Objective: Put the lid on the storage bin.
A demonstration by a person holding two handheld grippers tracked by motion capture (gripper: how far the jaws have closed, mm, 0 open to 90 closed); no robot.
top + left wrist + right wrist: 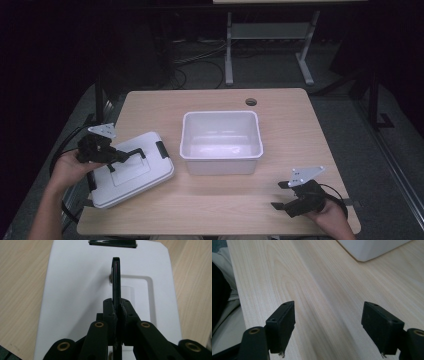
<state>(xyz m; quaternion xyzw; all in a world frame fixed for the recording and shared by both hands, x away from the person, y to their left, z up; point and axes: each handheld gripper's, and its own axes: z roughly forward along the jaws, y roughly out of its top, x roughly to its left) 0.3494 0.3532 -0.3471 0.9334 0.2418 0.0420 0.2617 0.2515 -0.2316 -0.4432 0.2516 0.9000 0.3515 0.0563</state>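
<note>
While the wooden bench (pixel 300 130) carries everything, an empty white bin (pixel 221 142) sits at its middle, and just to its left a white lid (pixel 131 170) lies flat, well clear of the rim. On that lid the black handle (pixel 116 280) stands upright, and the left gripper (pixel 120 156) has its fingers (pixel 110 312) clamped on it. Near the front right, the right gripper (pixel 328 322) hovers low, fingers apart and empty. Likely the lid goes onto the bin: lift straight, keep it level, and steady the bin with the free gripper.
</note>
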